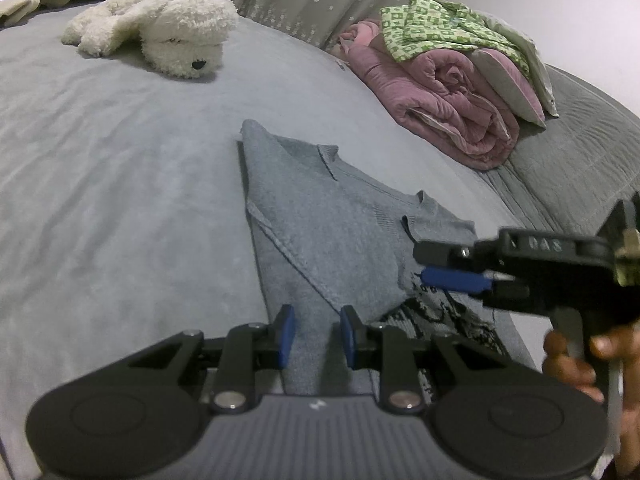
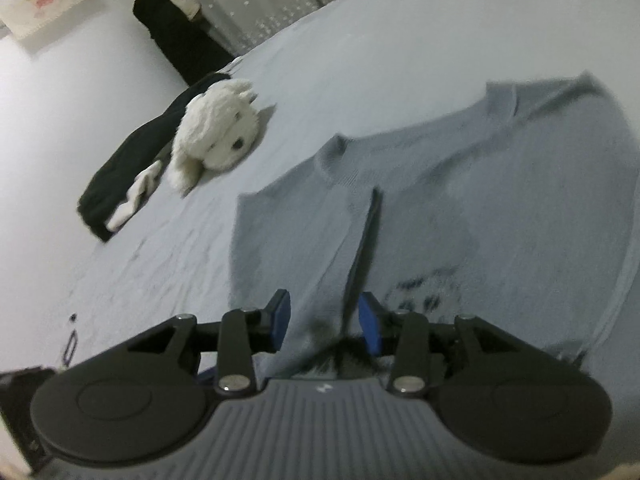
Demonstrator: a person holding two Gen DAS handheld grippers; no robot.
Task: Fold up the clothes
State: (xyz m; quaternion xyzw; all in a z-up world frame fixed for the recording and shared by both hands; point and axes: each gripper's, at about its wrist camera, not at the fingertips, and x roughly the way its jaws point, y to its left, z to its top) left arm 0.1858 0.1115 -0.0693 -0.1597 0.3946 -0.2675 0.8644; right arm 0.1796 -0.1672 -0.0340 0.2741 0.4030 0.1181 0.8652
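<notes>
The grey knit sweater lies partly folded on the bed, black pattern exposed. Left gripper and right gripper each have fingers parted, fabric between them.

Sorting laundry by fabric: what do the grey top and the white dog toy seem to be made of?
Grey top: probably a fine matte knit, judging by the ribbed neckband and soft drape. White dog toy: likely fluffy synthetic plush, with curly, nubby pile all over.
</notes>
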